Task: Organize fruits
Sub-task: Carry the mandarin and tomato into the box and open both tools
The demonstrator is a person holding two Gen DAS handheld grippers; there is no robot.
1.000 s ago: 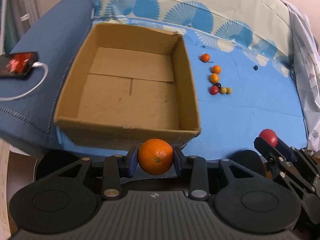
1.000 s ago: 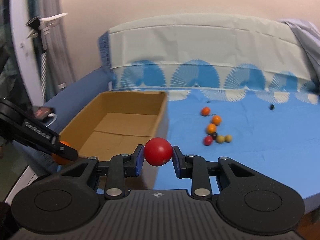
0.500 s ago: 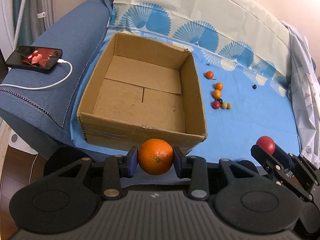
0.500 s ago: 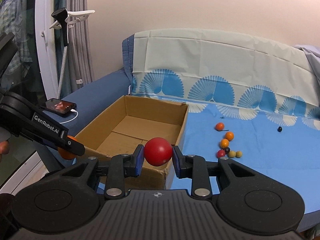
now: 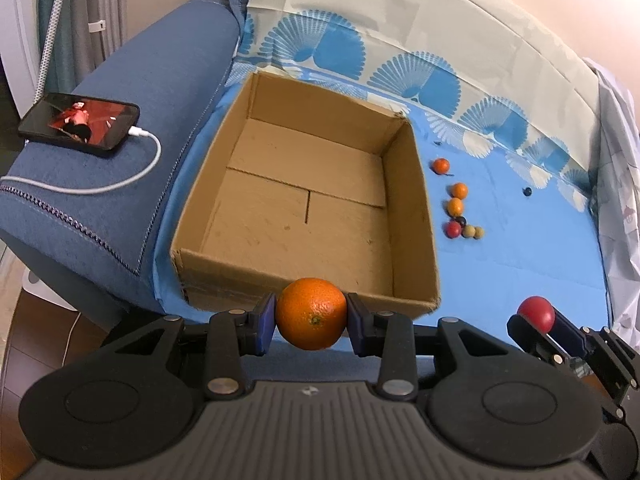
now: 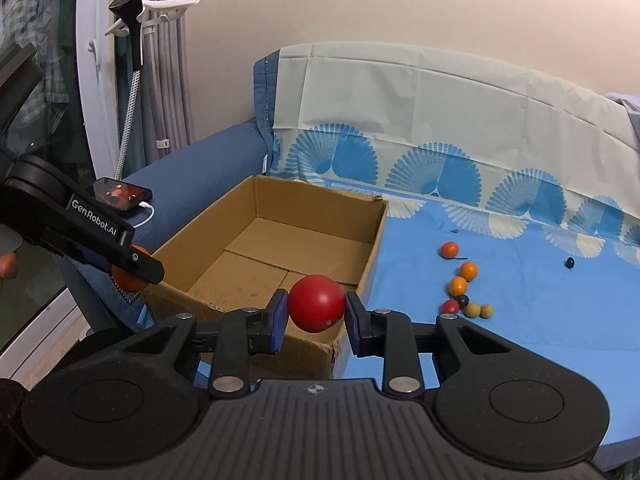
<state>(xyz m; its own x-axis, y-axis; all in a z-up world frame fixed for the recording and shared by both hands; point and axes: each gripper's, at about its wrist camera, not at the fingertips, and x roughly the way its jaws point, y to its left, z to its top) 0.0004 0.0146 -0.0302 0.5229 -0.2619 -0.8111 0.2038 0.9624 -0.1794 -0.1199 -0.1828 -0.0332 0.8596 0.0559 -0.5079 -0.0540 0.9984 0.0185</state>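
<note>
The open cardboard box (image 5: 304, 216) sits on the blue sheet (image 5: 520, 272), its long axis running away from the cameras. Before its near wall, the left tongs (image 5: 311, 319) clamp an orange (image 5: 311, 314), navel toward the camera. The right tongs (image 6: 316, 310) clamp a red ball-shaped fruit (image 6: 316, 303) by the near right corner.

Both tongs have pulled up and back from the open brown cardboard box (image 5: 308, 216) over the last second, so way more of the scene shows now. From the left wrist, the box went from filling the middle to sitting further off, and the black smartphone with its white charging cable (image 5: 80, 124) slid from the left edge well into view on the blue sofa armrest (image 5: 132, 92). From the right wrist, the box (image 6: 280, 248) dropped lower, with more wall above, and the cluster of small round fruits (image 6: 460, 284) shifted right.
</note>
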